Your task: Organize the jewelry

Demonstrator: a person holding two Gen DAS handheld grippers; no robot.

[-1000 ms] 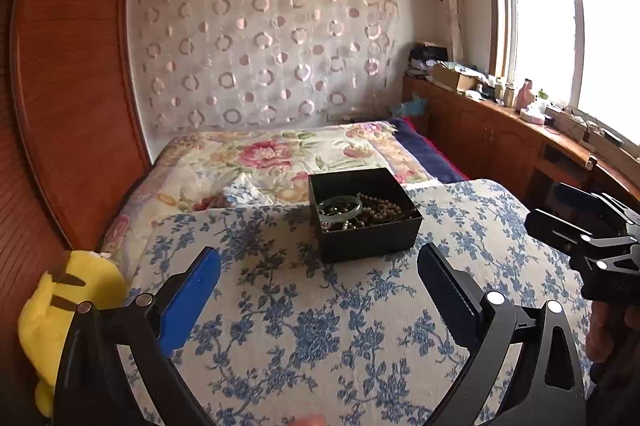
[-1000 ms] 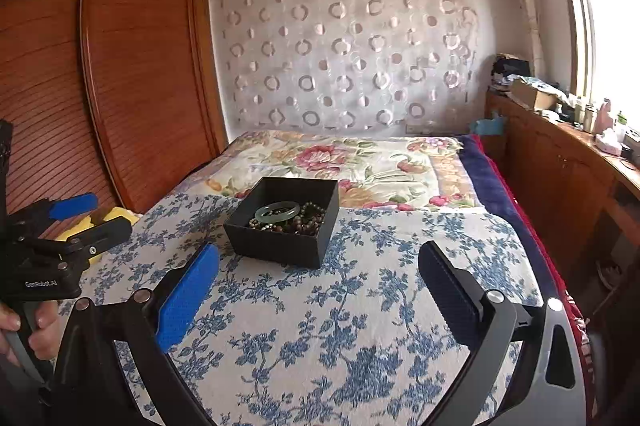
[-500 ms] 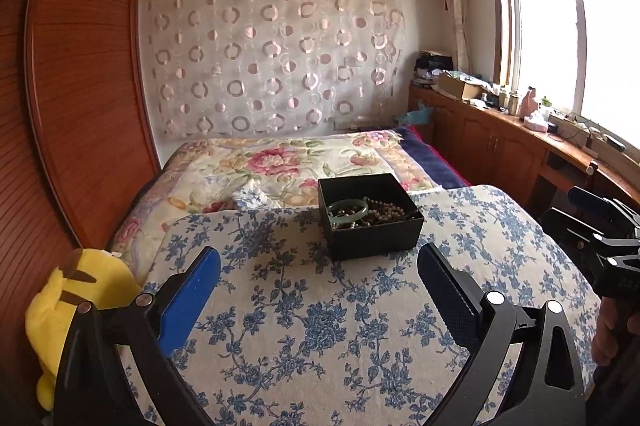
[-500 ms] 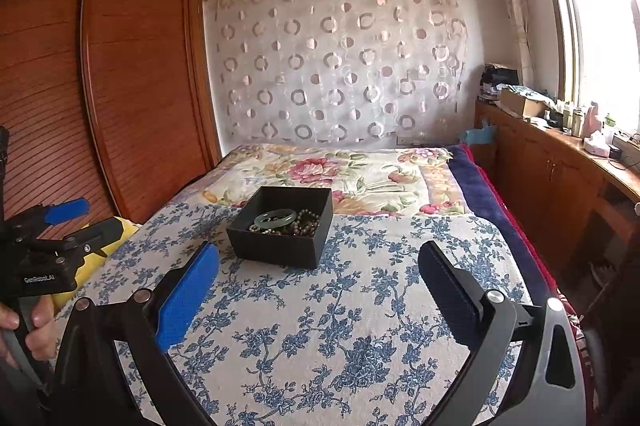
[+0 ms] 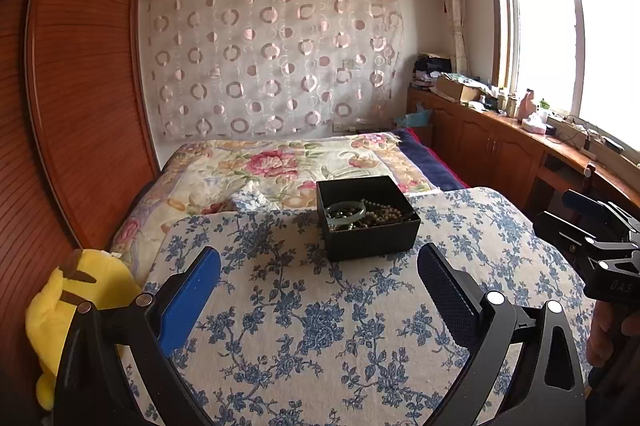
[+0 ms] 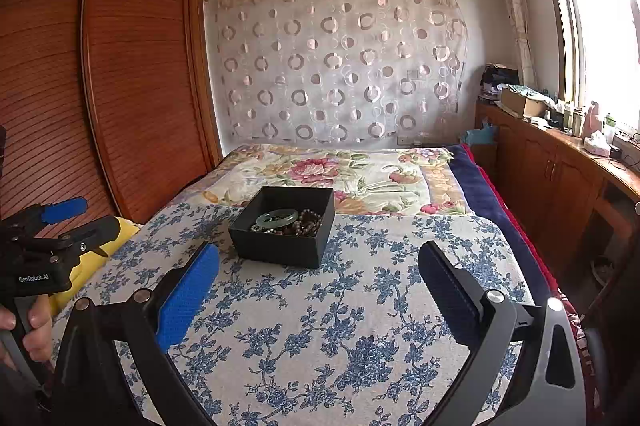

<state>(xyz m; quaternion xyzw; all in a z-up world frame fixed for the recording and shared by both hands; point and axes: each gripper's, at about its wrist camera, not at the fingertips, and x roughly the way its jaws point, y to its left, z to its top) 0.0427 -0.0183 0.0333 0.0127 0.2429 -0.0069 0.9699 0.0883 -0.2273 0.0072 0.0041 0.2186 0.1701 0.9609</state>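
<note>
2 tongs, left [image 5: 319,266] and right [image 6: 319,263], gape empty just short of the jewelry box [image 5: 367,216].

A matt black box [image 5: 368,226], seemingly card, is sitting on a soft woven cloth [image 5: 320,326] printed with blue flowers. Inside, a smooth, glossy green bangle [image 6: 277,218] is catching the light beside dark polished beads [image 6: 306,224]. The left gripper [image 5: 319,274] is showing a rough-textured blue plastic pad opposite matt black. The wardrobe [image 6: 132,85] is gleaming in ribbed, varnished wood.
</note>
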